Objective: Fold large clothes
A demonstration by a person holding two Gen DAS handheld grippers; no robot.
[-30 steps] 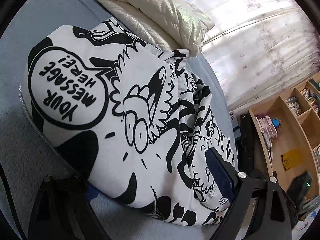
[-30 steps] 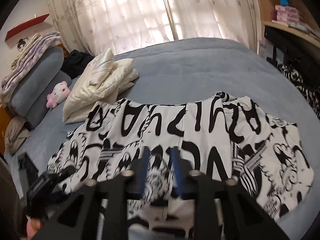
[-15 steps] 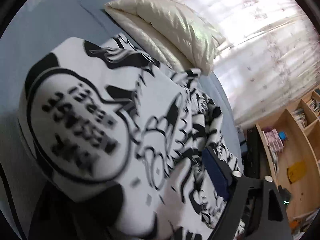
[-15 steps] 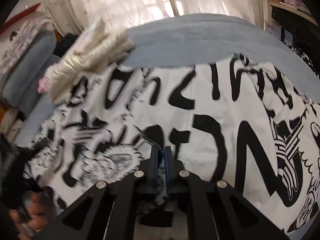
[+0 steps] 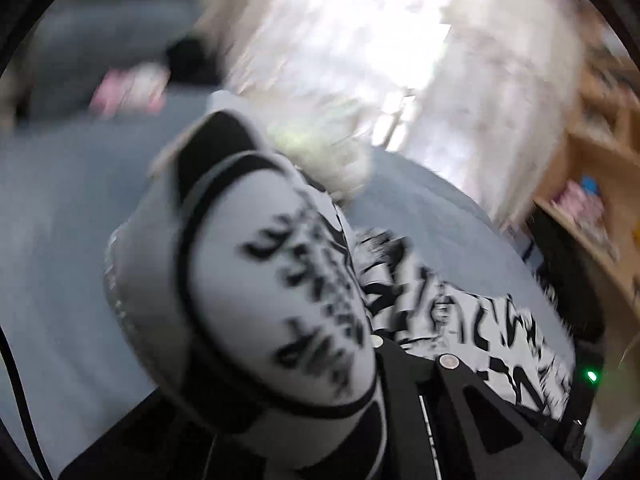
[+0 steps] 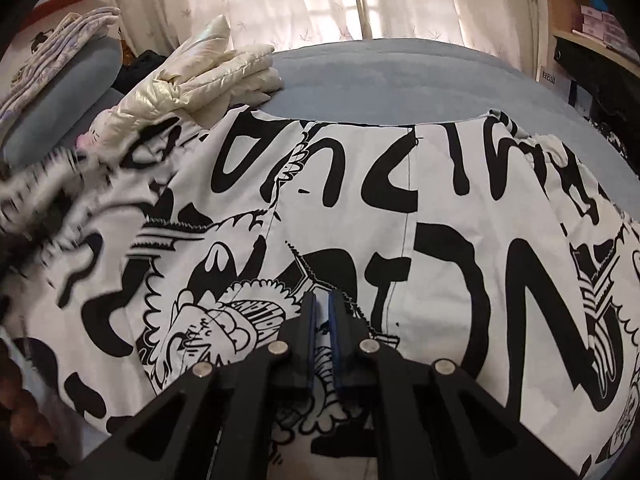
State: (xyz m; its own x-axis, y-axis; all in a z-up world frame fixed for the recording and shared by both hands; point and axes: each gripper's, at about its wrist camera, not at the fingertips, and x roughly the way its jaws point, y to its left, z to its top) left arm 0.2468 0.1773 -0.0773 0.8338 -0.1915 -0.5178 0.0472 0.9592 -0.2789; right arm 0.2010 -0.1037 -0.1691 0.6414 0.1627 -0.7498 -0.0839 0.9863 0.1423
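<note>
Both tools pinch the printed garment (image 6: pixel 440 208): left tool (image 5: pixel 360 364), right tool (image 6: pixel 322 308).

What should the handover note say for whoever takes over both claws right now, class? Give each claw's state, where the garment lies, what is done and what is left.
Left claw: shut on the printed garment, its speech-bubble part raised off the bed.
Right claw: shut, tips at the spread cloth; whether it pinches fabric is unclear.
Garment: spread over the blue bed, beside the folded cream jacket.
Done: one side gripped and raised.
Left: probably carry it across, then finish folding.
</note>
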